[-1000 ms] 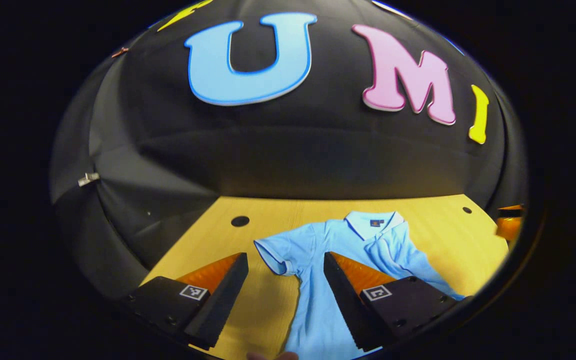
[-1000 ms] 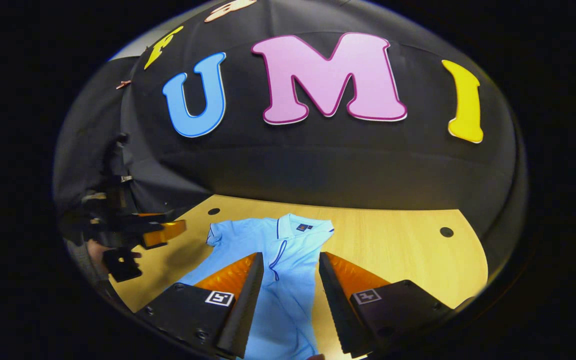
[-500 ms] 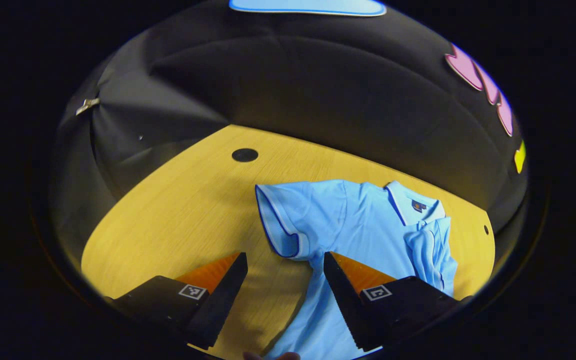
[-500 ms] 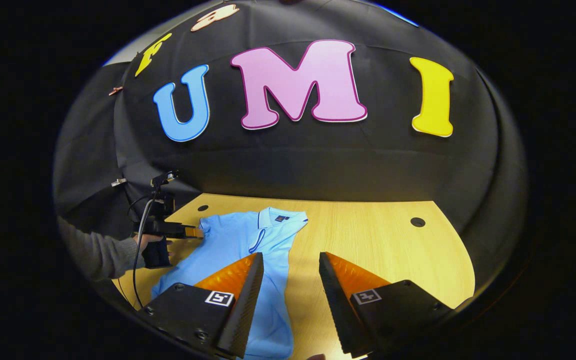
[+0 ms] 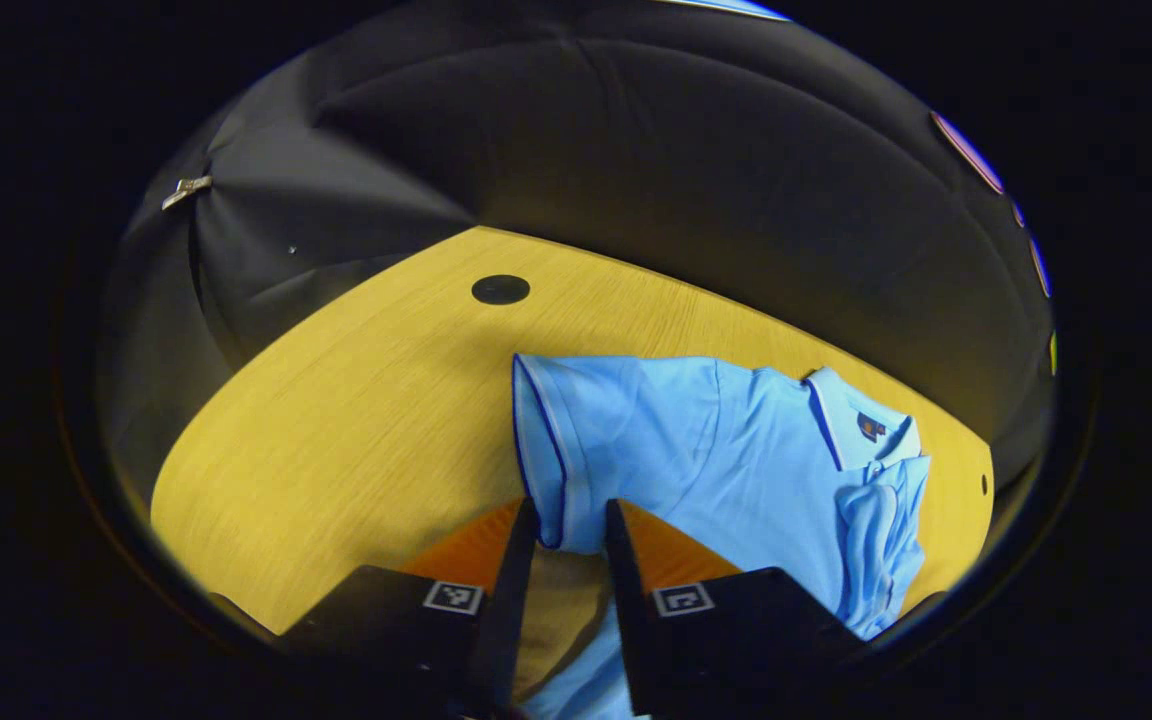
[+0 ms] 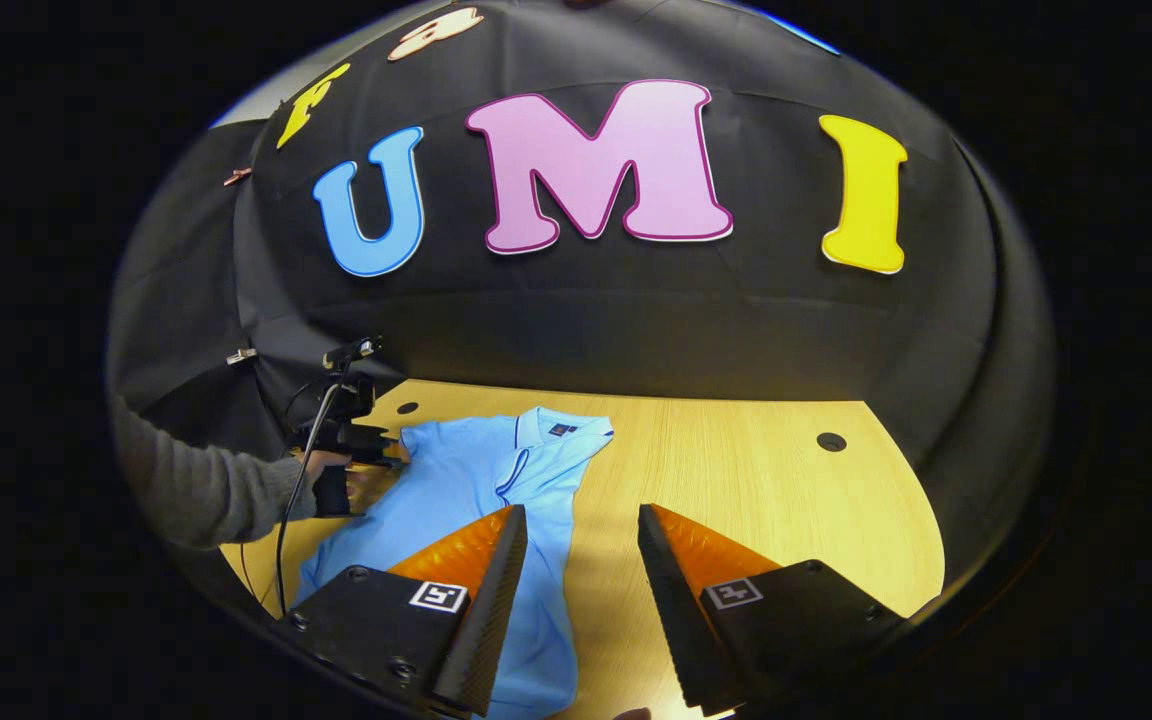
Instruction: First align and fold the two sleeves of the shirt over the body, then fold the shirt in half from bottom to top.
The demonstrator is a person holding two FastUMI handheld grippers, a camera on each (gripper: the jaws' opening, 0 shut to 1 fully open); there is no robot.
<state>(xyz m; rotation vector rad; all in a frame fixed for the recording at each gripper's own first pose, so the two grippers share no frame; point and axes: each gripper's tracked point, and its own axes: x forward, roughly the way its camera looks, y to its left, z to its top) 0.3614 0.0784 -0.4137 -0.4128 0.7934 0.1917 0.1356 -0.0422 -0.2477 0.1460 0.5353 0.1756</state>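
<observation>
Left hand-held gripper (image 5: 572,520): fingers drawn close together around the cuff end of the sleeve (image 5: 556,450), with only a narrow gap between them and the cloth in that gap. Both fingers appear to press the sleeve hem. Seen from the right gripper view, this same unit (image 6: 356,440) sits at the shirt's edge on the far left, held by a hand (image 6: 331,485) in a grey sleeve cuff (image 6: 206,490), a cable trailing from it.

Right hand-held gripper (image 6: 581,545): fingers spread wide, nothing between them. It hangs above the counter (image 6: 756,480), over the lower part of the shirt and the bare wood beside it; not touching cloth as far as can be seen.

Shirt (image 5: 736,450): light blue polo with dark piping, lying flat on the wood-grain counter, collar (image 5: 861,425) toward the booth wall. In the left gripper view the near sleeve extends sideways from the body, its cuff end in the gripper. The other sleeve (image 5: 876,530) lies already folded in over the chest, below the collar. The body runs down toward the viewer and passes under the left finger in the right gripper view.

Dark round holes in the counter: one (image 5: 500,290) beyond the gripped sleeve, another (image 6: 830,441) on the bare side, well apart from the shirt.
</observation>
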